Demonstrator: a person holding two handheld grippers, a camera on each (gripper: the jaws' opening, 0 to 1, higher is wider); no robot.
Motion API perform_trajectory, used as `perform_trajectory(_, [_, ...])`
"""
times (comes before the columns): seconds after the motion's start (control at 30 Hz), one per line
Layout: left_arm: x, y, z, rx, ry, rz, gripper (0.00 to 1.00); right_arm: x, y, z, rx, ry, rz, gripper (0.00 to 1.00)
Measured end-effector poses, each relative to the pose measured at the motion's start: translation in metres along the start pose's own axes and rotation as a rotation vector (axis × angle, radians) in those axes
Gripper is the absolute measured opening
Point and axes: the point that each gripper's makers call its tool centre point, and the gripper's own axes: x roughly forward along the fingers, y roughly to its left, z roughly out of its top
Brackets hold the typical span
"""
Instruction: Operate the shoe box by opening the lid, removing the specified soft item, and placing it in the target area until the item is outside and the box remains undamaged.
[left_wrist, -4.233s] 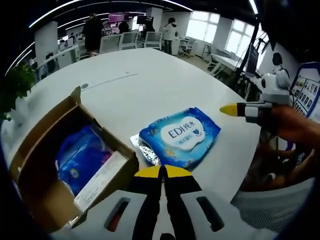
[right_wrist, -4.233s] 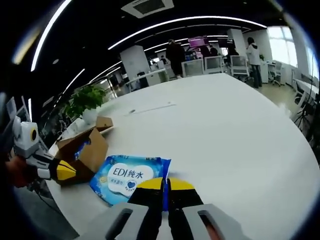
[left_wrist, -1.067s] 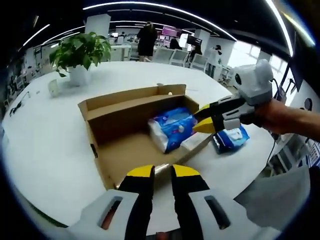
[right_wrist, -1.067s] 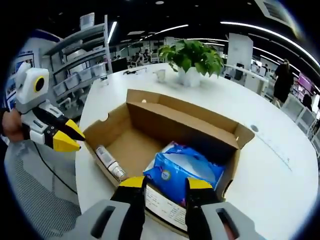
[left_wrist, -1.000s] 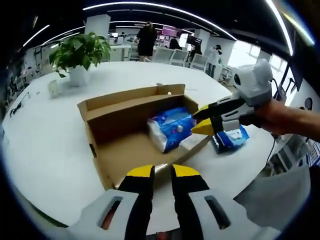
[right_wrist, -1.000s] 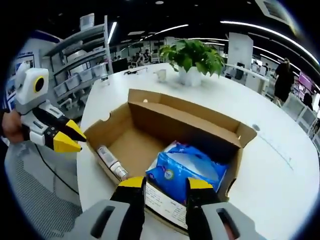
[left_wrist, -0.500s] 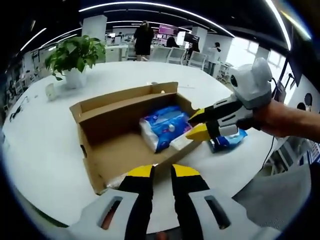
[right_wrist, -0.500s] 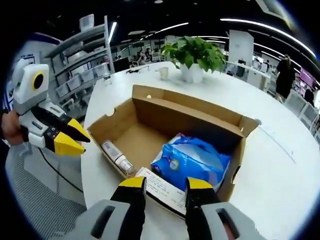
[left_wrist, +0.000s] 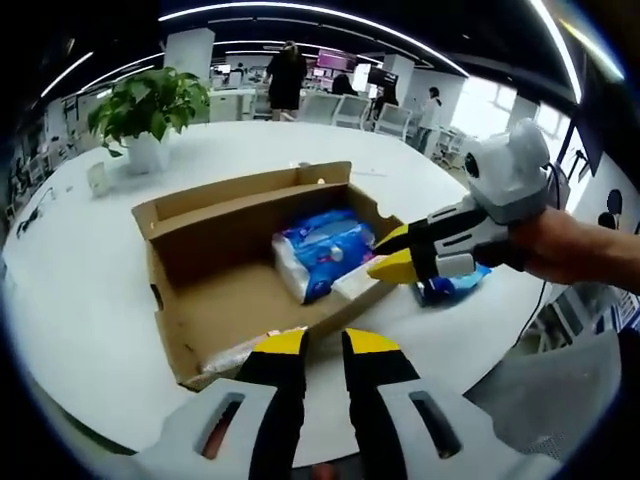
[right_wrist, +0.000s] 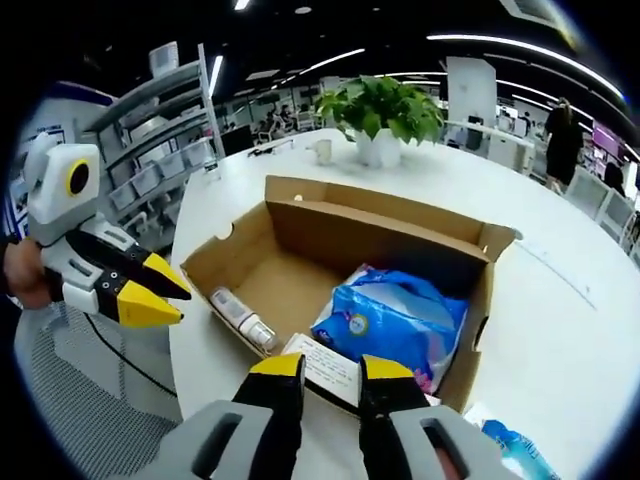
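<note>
Blue soft pack (right_wrist: 398, 318) lies inside open shoe box (right_wrist: 300, 225). Right gripper (right_wrist: 327, 372) and left gripper (left_wrist: 322, 345) both parted, empty. Risk: jaws snagging the cardboard wall, tearing it.

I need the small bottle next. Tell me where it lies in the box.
In the right gripper view, the small bottle lies on the floor of the cardboard box, against its near-left wall, left of the blue packet.

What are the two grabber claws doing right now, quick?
Left gripper: open, holding nothing.
Right gripper: open, holding nothing, at the cardboard box edge.
</note>
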Motion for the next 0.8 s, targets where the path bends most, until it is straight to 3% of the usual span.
perform_trajectory(0.33, [-0.001,0.009,-0.008,-0.032,-0.007,0.001,0.13,0.0,0.008,-0.004,0.028,-0.005,0.013,0.16])
perform_trajectory(0.47, [-0.003,0.011,-0.008,-0.04,-0.016,0.001,0.13,-0.001,0.014,-0.005,-0.022,0.0,0.035,0.16])
perform_trajectory(0.53, [-0.004,0.013,-0.008,-0.051,-0.022,0.001,0.13,-0.002,0.013,-0.004,-0.086,0.001,0.037,0.2])
perform_trajectory(0.67, [-0.006,0.017,-0.009,-0.075,-0.036,0.006,0.13,-0.002,0.005,-0.001,-0.08,0.013,0.038,0.3])
perform_trajectory(0.8, [-0.009,0.018,-0.008,-0.105,-0.052,0.001,0.13,0.001,-0.006,0.002,-0.171,0.038,0.03,0.38])
